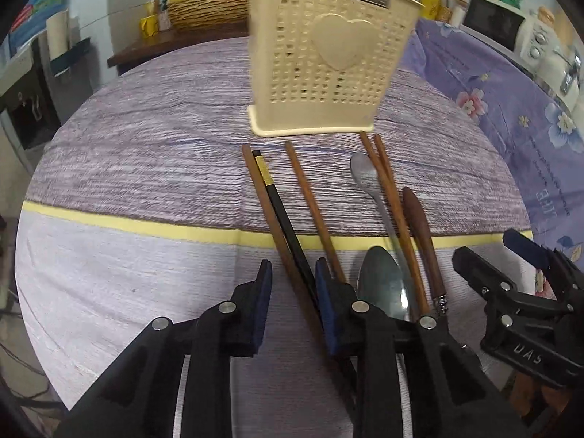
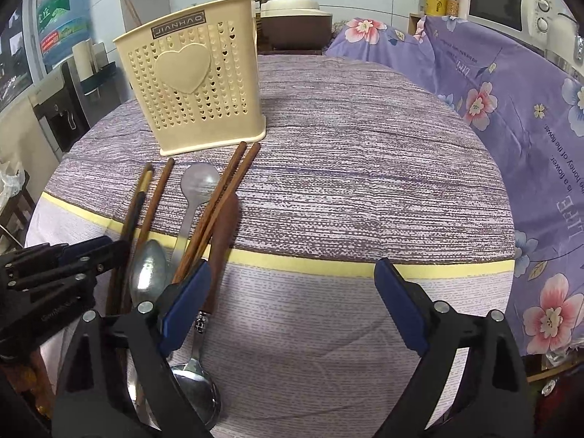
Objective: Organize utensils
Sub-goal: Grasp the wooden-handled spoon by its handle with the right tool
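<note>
Fingers: left gripper [image 1: 294,284] narrowed around two chopsticks [image 1: 288,241], contact unclear; right gripper [image 2: 292,292] gapes empty.
Sticks lie before the holder [image 1: 325,54]; light, stiff, slippery — I'd pinch mid-shaft.

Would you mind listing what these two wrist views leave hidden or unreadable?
- Left wrist view: whether the left gripper actually pinches the black chopstick and brown chopstick between its fingers; the near ends are hidden under it.
- Left wrist view: the utensil holder label is blurred, and its inside cannot be seen.
- Right wrist view: the wooden-handled spoon is partly covered by the right gripper.
</note>
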Action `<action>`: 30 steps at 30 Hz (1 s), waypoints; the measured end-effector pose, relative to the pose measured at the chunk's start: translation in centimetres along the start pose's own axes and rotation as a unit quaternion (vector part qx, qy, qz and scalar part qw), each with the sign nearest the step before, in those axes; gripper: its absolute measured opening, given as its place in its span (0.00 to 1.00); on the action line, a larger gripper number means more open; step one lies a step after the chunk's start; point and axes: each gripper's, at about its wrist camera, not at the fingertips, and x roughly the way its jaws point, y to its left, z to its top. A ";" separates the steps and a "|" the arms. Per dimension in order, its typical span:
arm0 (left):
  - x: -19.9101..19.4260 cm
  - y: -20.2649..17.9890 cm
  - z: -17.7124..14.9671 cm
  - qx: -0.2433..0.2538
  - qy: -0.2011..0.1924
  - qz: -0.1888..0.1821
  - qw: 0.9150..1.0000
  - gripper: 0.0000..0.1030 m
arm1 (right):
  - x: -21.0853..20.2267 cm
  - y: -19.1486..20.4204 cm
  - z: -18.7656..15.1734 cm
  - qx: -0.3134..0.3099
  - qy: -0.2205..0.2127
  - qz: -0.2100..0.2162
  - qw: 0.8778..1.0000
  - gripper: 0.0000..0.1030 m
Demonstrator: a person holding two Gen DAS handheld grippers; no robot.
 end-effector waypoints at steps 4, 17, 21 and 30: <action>-0.3 1.5 0.2 -0.027 0.000 -0.003 1.000 0.25 | 0.4 0.2 0.3 -0.001 0.008 0.015 1.000 0.76; -0.5 2.2 0.2 -0.039 -0.009 -0.008 0.999 0.25 | 2.1 3.3 0.6 -0.025 0.037 0.025 0.999 0.56; -0.2 2.3 0.0 -0.046 -0.005 -0.005 0.999 0.25 | 2.5 3.7 0.8 -0.039 0.033 0.005 0.999 0.49; 0.0 3.7 0.6 -0.067 -0.003 -0.004 0.998 0.25 | 3.9 2.7 2.7 -0.023 0.028 0.013 0.999 0.21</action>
